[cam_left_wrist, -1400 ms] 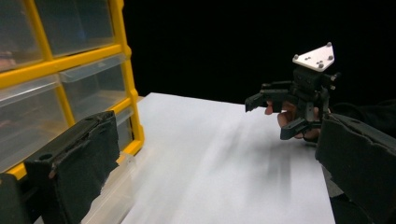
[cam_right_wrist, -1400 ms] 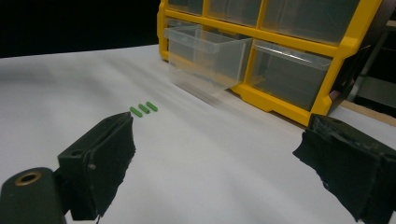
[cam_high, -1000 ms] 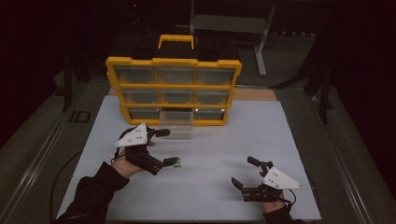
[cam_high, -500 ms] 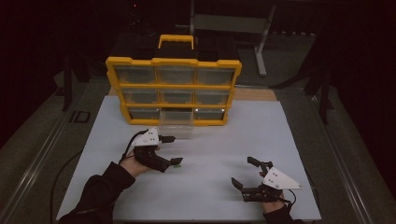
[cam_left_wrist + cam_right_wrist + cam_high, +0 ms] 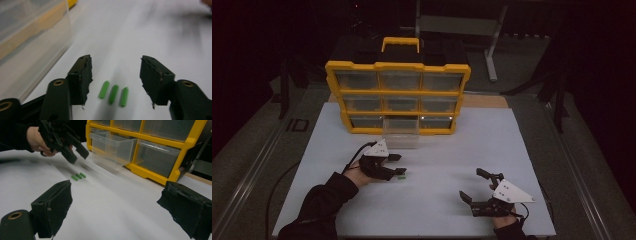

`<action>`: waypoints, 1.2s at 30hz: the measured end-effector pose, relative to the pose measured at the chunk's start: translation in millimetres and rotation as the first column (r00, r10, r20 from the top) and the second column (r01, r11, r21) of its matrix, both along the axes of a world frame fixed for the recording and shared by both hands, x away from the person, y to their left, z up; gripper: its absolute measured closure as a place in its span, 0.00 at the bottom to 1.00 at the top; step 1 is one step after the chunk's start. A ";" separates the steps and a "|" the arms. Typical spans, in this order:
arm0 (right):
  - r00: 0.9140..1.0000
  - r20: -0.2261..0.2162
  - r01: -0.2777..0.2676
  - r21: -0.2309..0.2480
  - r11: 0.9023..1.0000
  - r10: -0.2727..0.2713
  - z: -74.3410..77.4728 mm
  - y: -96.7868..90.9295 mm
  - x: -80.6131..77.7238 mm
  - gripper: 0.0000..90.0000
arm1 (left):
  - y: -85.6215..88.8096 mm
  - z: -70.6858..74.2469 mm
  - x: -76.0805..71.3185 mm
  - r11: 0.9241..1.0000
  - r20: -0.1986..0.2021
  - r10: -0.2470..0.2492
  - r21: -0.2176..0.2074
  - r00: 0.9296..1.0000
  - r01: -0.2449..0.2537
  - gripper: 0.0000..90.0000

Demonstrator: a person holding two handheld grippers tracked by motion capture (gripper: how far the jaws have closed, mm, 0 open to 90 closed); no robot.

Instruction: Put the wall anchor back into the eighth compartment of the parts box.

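Observation:
Three small green pegs (image 5: 113,93) lie side by side on the white table top (image 5: 437,150), also seen as green pegs (image 5: 78,176) and green pegs (image 5: 401,177). My left gripper (image 5: 116,65) hangs low over them and its jaws have just been closing. The pegs sit between the jaws and the pads do not touch them. That left gripper (image 5: 398,165) is just in front of the pulled-out clear drawer (image 5: 401,132). My right gripper (image 5: 472,184) rests near the front right, open and holding nothing, right gripper (image 5: 117,192).
A yellow organizer (image 5: 397,95) with clear drawers stands at the back of the table, its lower middle drawer (image 5: 112,147) drawn out. A person's hand (image 5: 37,141) carries the left gripper (image 5: 77,155). White table surface stretches between the two grippers.
My left gripper has come down toward the table over the green pegs and its jaws have narrowed. The right gripper has stayed where it was.

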State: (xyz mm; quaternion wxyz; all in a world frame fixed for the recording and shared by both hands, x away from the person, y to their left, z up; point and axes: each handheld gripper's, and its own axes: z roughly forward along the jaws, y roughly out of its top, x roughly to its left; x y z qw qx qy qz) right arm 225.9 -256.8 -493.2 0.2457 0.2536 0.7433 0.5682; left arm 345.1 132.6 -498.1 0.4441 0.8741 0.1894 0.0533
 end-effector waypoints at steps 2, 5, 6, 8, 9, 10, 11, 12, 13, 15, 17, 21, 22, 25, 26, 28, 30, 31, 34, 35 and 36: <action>1.000 0.000 0.000 0.001 1.000 0.000 0.1 -0.2 0.0 0.10 | -0.9 -4.1 2.2 1.000 -0.001 0.004 0.014 1.000 -0.004 0.53; 1.000 -0.001 0.000 0.003 1.000 0.000 0.0 -0.7 -0.1 0.10 | -2.3 -9.8 4.7 0.999 -0.004 0.012 0.043 1.000 -0.012 0.61; 1.000 -0.001 0.001 0.003 1.000 -0.001 0.0 -0.8 -0.1 0.10 | -2.9 -12.2 5.9 0.998 -0.011 0.016 0.056 1.000 -0.016 0.63; 1.000 -0.001 0.001 0.004 1.000 -0.001 0.0 -0.9 -0.2 0.10 | -2.9 -15.5 7.9 0.998 -0.014 0.018 0.067 1.000 -0.017 0.67; 1.000 -0.002 0.001 0.004 1.000 -0.001 0.0 -0.9 -0.3 0.10 | -2.8 -16.5 8.5 0.998 -0.024 0.017 0.066 1.000 -0.015 0.70; 1.000 -0.003 0.001 0.005 1.000 0.000 0.0 -0.9 -0.4 0.10 | -2.8 -17.7 9.2 0.998 -0.031 0.013 0.066 0.999 -0.011 0.72; 1.000 -0.002 0.001 0.005 1.000 -0.001 0.0 -1.0 -0.5 0.10 | -3.3 -18.9 9.9 0.997 -0.028 0.010 0.078 1.000 -0.008 0.72; 1.000 -0.001 0.001 0.004 1.000 -0.001 0.1 -1.0 -0.5 0.10 | -4.2 -20.2 10.5 0.996 -0.035 0.005 0.090 0.999 -0.001 0.75; 1.000 -0.002 0.001 0.005 1.000 -0.001 0.1 -1.0 -0.5 0.10 | -5.1 -21.7 11.2 0.995 -0.039 -0.004 0.099 0.999 0.008 0.76; 1.000 -0.003 0.002 0.005 1.000 -0.002 -0.1 -1.1 -0.4 0.10 | -7.4 -24.4 12.1 0.993 -0.048 -0.011 0.116 0.999 0.016 0.81; 1.000 -0.003 0.002 0.005 1.000 -0.002 -0.2 -1.2 -0.2 0.10 | -9.2 -24.9 13.8 0.992 -0.056 -0.018 0.123 0.998 0.025 0.84; 1.000 -0.004 0.003 0.005 1.000 -0.003 -0.3 -1.6 -0.1 0.10 | -10.6 -24.7 16.1 0.990 -0.053 -0.024 0.137 0.998 0.031 0.90; 1.000 -0.006 0.004 0.006 1.000 -0.004 -0.3 -1.7 -0.2 0.10 | -11.0 -24.6 17.3 0.989 -0.049 -0.027 0.142 0.998 0.034 0.90; 1.000 -0.006 0.004 0.006 1.000 -0.004 -0.4 -1.9 0.1 0.10 | -11.7 -23.1 18.6 0.987 -0.054 -0.036 0.153 0.998 0.044 0.93; 1.000 -0.006 0.004 0.006 1.000 -0.004 -0.4 -1.9 0.1 0.10 | -11.7 -23.1 18.6 0.987 -0.054 -0.036 0.153 0.998 0.044 0.94; 1.000 -0.005 0.006 0.006 1.000 -0.006 -0.3 -2.3 0.0 0.10 | -11.4 -20.4 18.0 0.986 -0.037 -0.041 0.159 0.998 0.047 0.94; 1.000 -0.004 0.006 0.007 1.000 -0.006 -0.2 -2.7 0.0 0.10 | -9.7 -16.4 17.6 0.987 -0.018 -0.051 0.155 0.999 0.053 0.94; 1.000 -0.003 0.005 0.008 1.000 -0.005 -0.1 -2.8 0.1 0.10 | -8.6 -13.6 17.2 0.985 -0.011 -0.062 0.158 0.998 0.063 0.94; 1.000 -0.003 0.004 0.010 1.000 -0.004 0.0 -2.7 -0.2 0.10 | -5.5 -3.4 14.9 0.984 0.022 -0.105 0.148 0.994 0.100 0.94; 1.000 -0.001 0.005 0.010 1.000 -0.005 0.2 -2.7 -0.4 0.10 | -4.6 0.2 14.3 0.981 0.030 -0.126 0.149 0.992 0.120 0.94; 1.000 0.000 0.005 0.009 1.000 -0.005 0.4 -2.6 -0.4 0.10 | -3.9 3.9 14.1 0.979 0.020 -0.141 0.150 0.990 0.136 0.94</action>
